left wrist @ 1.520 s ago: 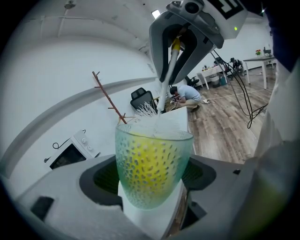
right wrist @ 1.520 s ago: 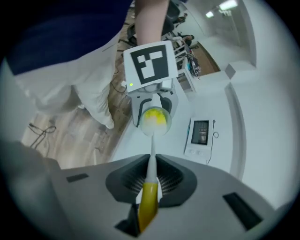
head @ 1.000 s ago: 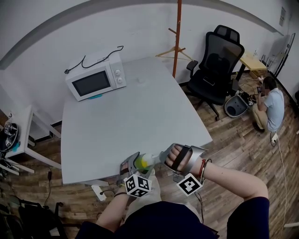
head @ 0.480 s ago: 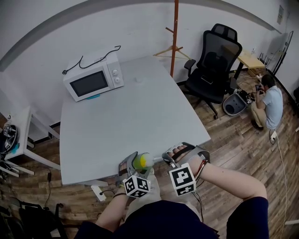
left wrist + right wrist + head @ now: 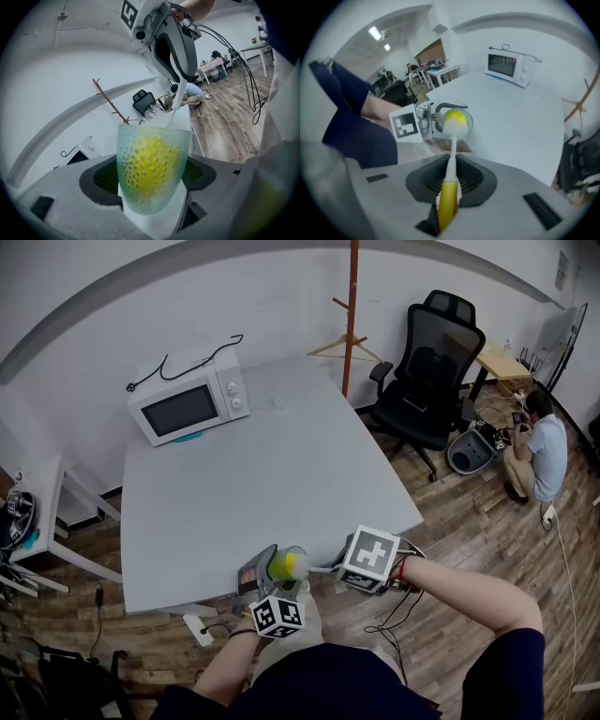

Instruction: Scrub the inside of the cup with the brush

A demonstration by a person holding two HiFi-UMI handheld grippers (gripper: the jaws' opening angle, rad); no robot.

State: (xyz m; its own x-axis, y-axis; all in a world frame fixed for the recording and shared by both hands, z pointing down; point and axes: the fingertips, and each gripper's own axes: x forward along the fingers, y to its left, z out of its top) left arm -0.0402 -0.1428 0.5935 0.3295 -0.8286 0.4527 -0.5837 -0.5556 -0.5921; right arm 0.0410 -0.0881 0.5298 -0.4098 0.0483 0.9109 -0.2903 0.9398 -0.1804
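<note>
The left gripper [image 5: 151,190] is clamping a frosted, dimpled green cup [image 5: 152,161] with a yellow inside, by the near edge of the grey table [image 5: 262,484]. The right gripper [image 5: 449,185] is pinching a slim brush [image 5: 451,154] by its yellow handle, with the white bristles sitting at the cup's mouth.

The cup [image 5: 152,168] is between the jaws of the left gripper [image 5: 270,576], at the near edge of the table [image 5: 262,474]. The head of the brush [image 5: 451,159] is in it, and the right gripper [image 5: 341,568] holds the brush on its right.
</note>
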